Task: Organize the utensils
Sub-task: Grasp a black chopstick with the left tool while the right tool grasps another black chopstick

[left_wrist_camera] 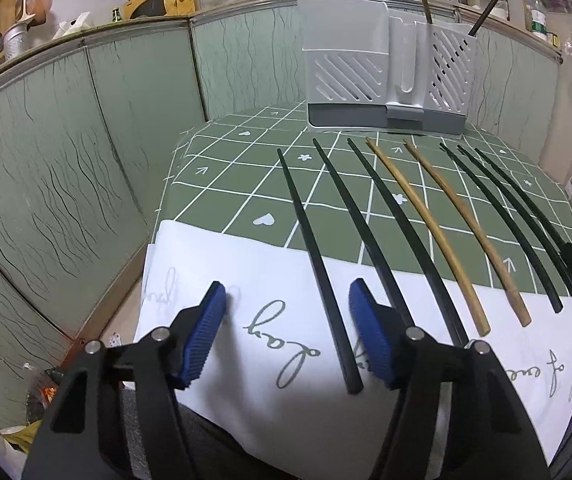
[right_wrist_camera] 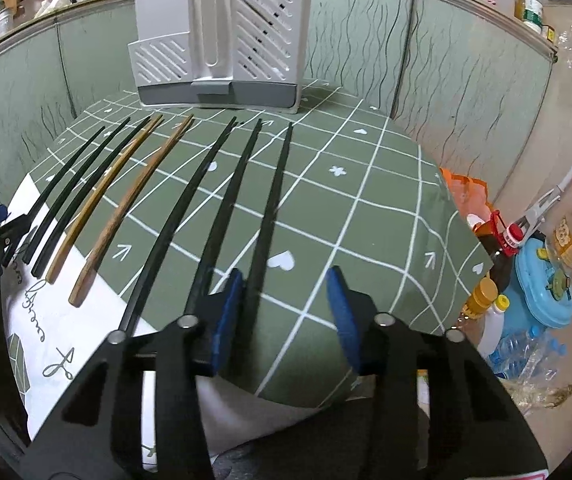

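Several black chopsticks and two wooden chopsticks (left_wrist_camera: 426,216) lie in a row on a green checked tablecloth (left_wrist_camera: 225,184), their near ends on a white cloth (left_wrist_camera: 245,264). My left gripper (left_wrist_camera: 289,292) is open low over the white cloth; the leftmost black chopstick (left_wrist_camera: 314,248) lies between its blue pads, close to the right one. My right gripper (right_wrist_camera: 286,274) is open around the rightmost black chopstick (right_wrist_camera: 273,200), which runs alongside its left pad. A white and grey utensil holder (left_wrist_camera: 346,76) (right_wrist_camera: 221,48) stands at the back with one wooden and one black stick upright in it.
Pale green panels (left_wrist_camera: 85,160) wall the table on the left and behind. Off the table's right edge stand bottles (right_wrist_camera: 486,300), a blue container (right_wrist_camera: 542,280) and an orange bag (right_wrist_camera: 466,192). A cluttered shelf runs above the panels.
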Motion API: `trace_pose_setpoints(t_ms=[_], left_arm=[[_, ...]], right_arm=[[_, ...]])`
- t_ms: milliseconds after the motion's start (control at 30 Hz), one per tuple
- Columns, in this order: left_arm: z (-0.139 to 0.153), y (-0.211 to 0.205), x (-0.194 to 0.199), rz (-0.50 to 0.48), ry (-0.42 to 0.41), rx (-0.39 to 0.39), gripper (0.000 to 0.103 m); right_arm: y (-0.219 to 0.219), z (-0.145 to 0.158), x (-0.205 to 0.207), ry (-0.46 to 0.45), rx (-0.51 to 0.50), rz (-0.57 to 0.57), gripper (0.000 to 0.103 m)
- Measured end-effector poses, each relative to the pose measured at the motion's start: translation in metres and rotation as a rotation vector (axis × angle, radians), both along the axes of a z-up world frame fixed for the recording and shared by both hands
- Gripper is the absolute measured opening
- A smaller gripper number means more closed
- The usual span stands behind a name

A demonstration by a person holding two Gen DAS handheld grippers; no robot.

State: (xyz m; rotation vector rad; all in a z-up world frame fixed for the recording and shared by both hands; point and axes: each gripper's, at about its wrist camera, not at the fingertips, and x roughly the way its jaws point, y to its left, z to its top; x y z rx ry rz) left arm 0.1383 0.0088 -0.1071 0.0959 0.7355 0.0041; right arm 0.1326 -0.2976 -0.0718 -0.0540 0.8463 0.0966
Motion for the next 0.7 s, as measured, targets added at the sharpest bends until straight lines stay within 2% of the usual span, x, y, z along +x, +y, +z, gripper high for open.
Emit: trace_pose_setpoints(t_ms=[233, 467, 700], left_arm=[[-0.004, -0.009, -0.003, -0.007, 0.003, 0.016, 0.043], [-0.007, -0.014, -0.003, 0.01, 0.01, 0.006, 0.01], [-0.002, -0.004, -0.001, 0.01, 0.029, -0.055, 0.007]], right_arm=[[0.007, -0.002, -0.004, -0.004, 0.024, -0.005, 0.019], [0.011, -0.003, -0.006, -0.008, 0.04, -0.018, 0.008], [0.007, 0.0, -0.006, -0.004, 0.075, -0.029, 0.006]])
